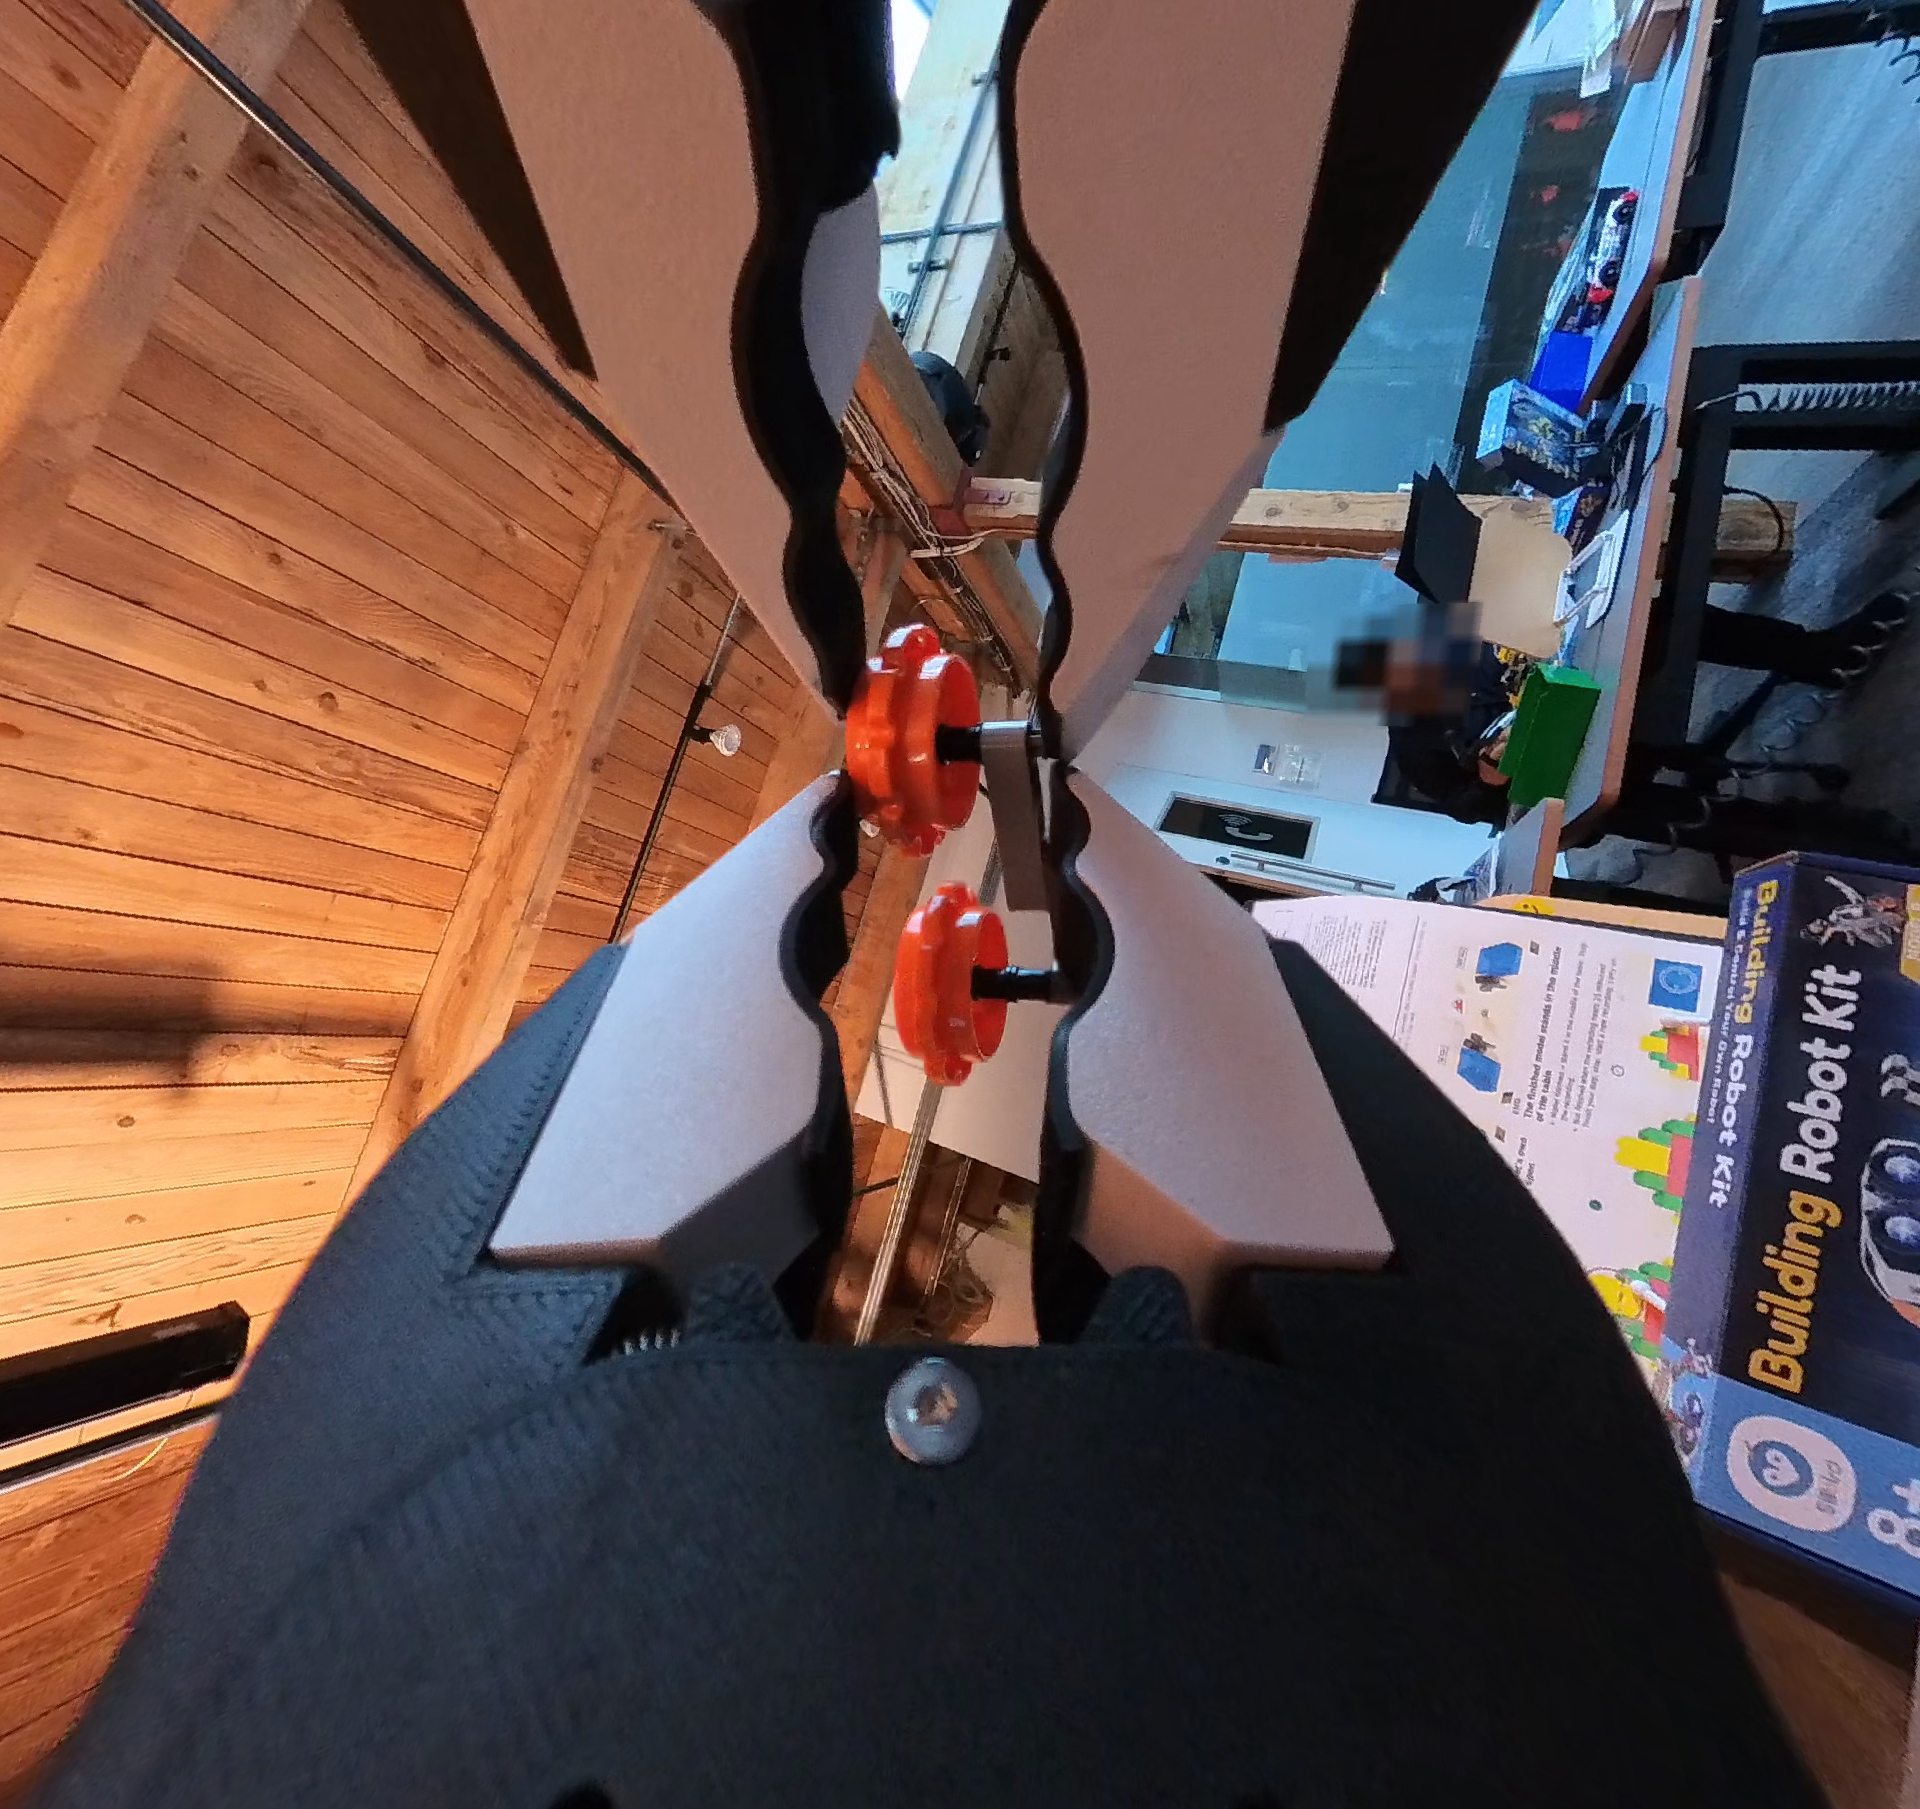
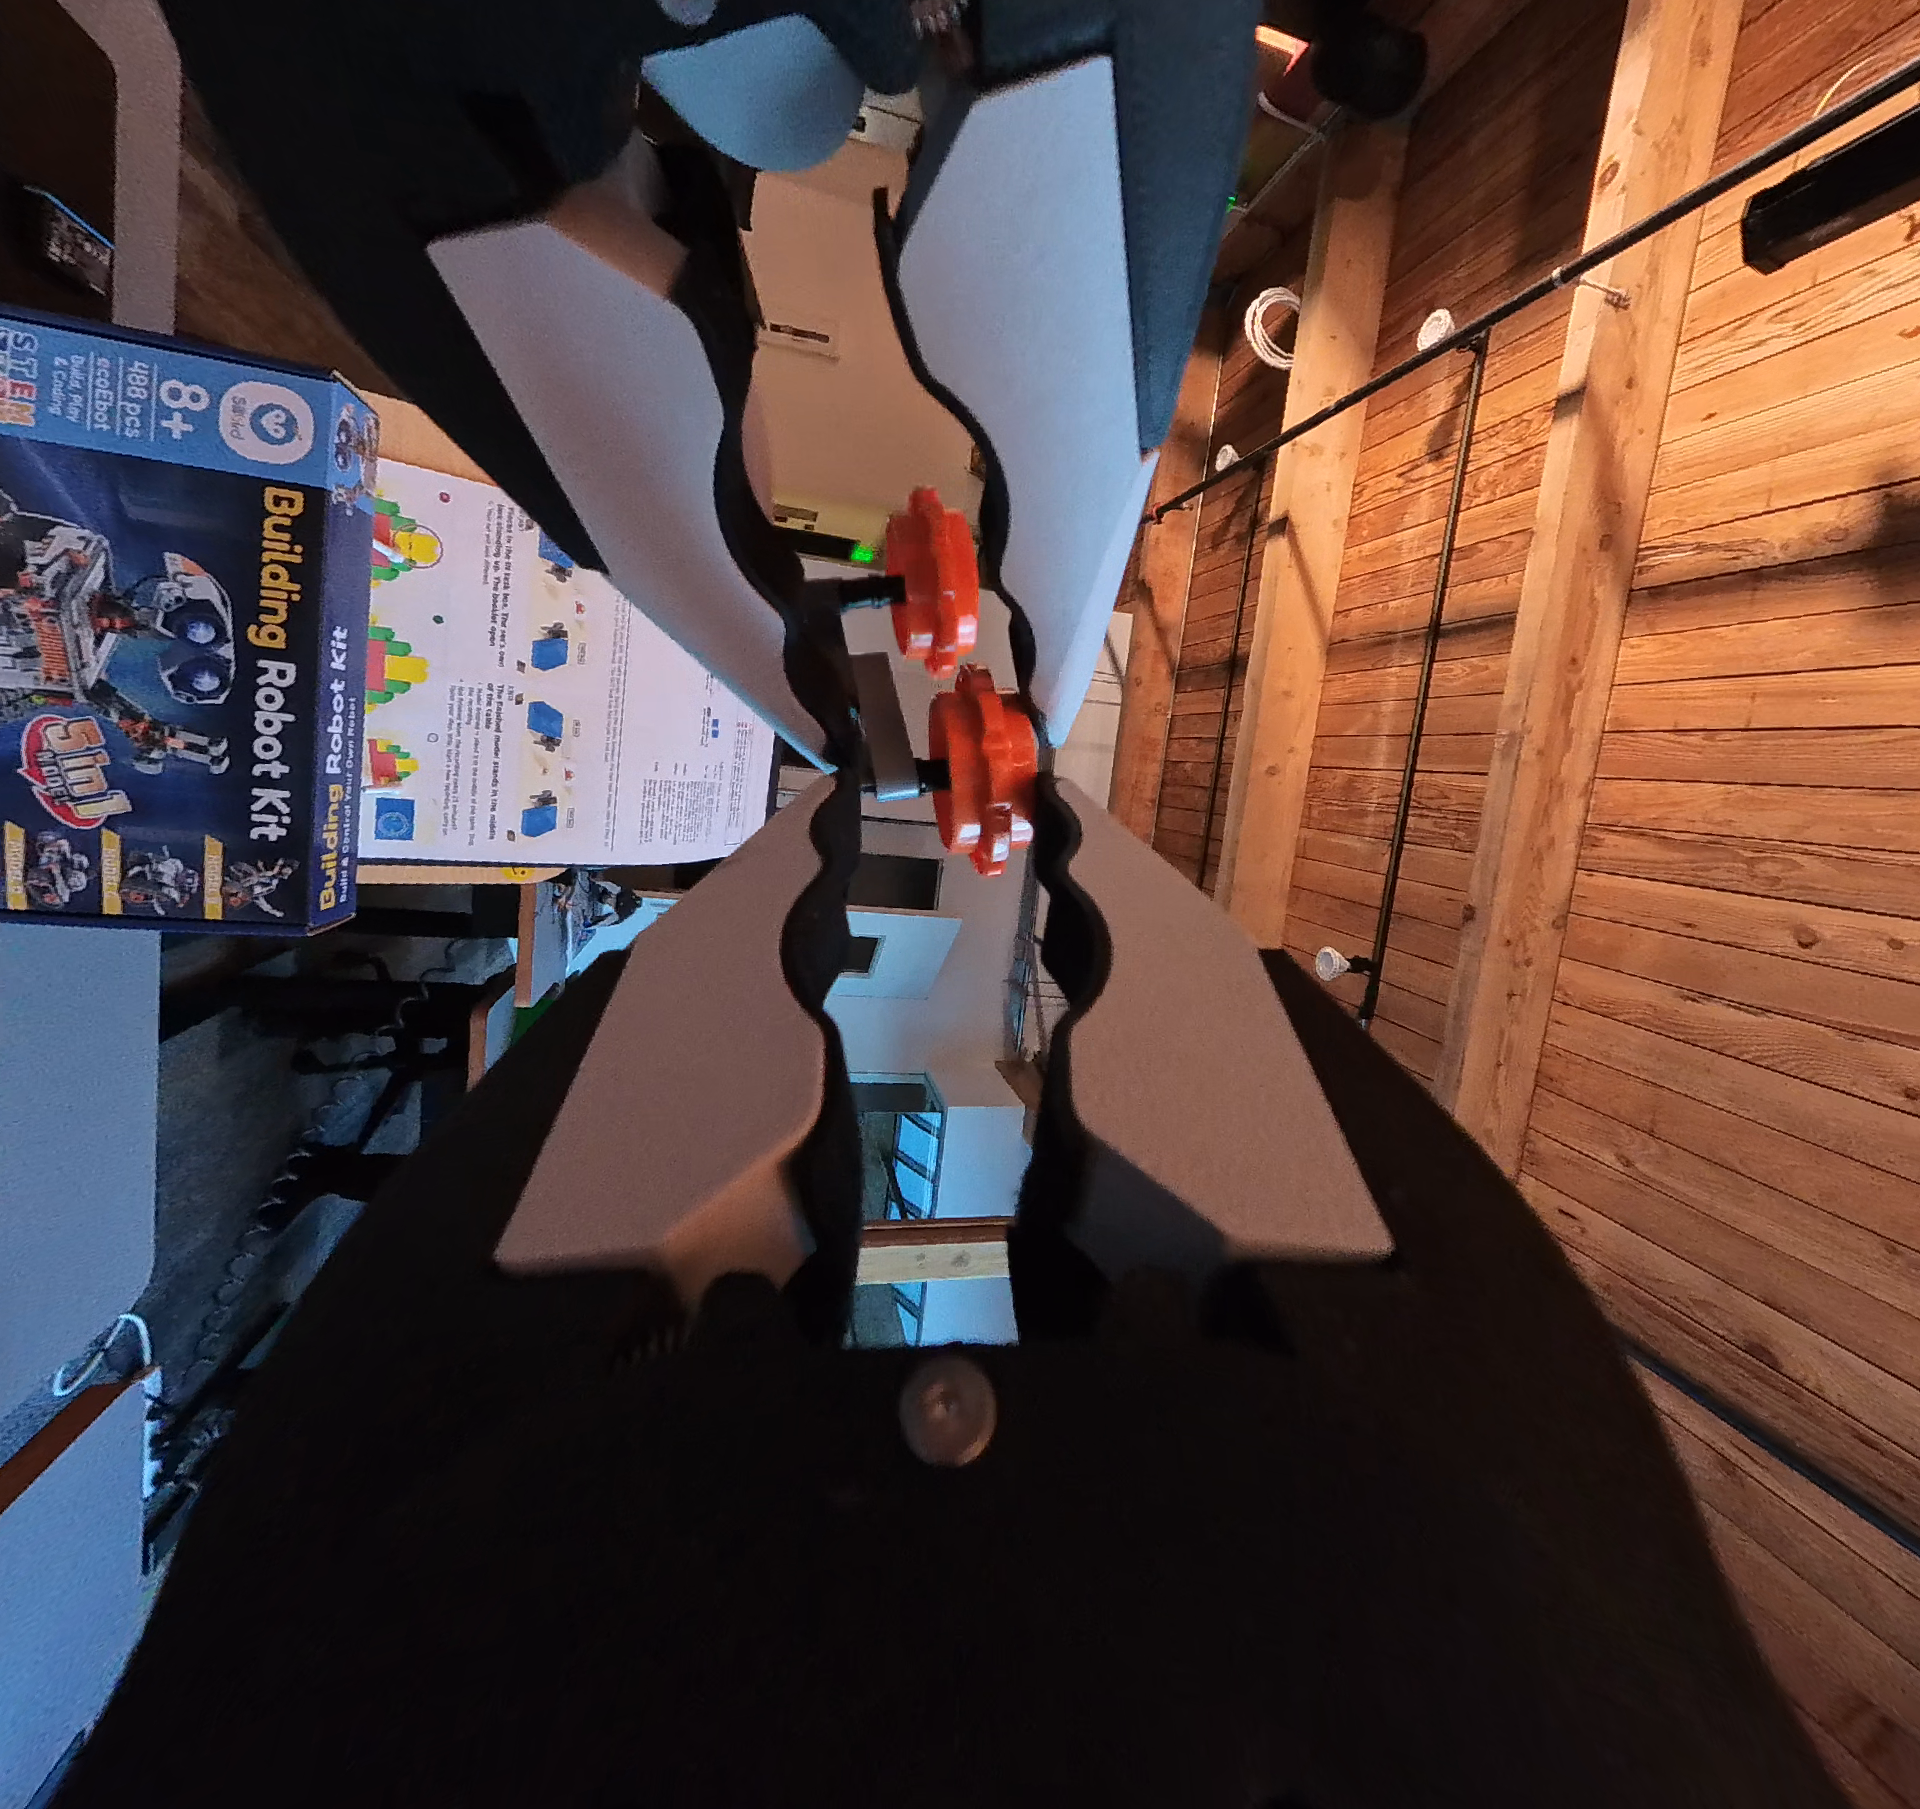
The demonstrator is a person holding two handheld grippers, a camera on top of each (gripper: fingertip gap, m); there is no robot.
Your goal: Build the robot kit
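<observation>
A small assembly, a grey beam (image 1: 1023,824) with two orange gears on black axles, hangs in the air between my two grippers, which meet tip to tip. My left gripper (image 1: 951,788) is shut on it. One gear (image 1: 951,980) sits between its fingers, and the beam lies against its right finger. My right gripper (image 2: 940,783) pinches the other gear (image 2: 982,767) and the beam (image 2: 883,731) at its fingertips. The other gear (image 2: 930,580) shows farther off inside the left gripper's fingers. In the left wrist view the right gripper (image 1: 940,710) comes in from the top.
A blue robot kit box (image 1: 1808,1188) (image 2: 177,668) and a printed instruction sheet (image 1: 1486,1032) (image 2: 561,679) lie to one side. A wooden plank wall (image 1: 312,720) (image 2: 1662,720) is on the other. Cluttered tables (image 1: 1652,305), a green box (image 1: 1548,731) and a person stand farther off. The tips of both grippers are at nearly the same place.
</observation>
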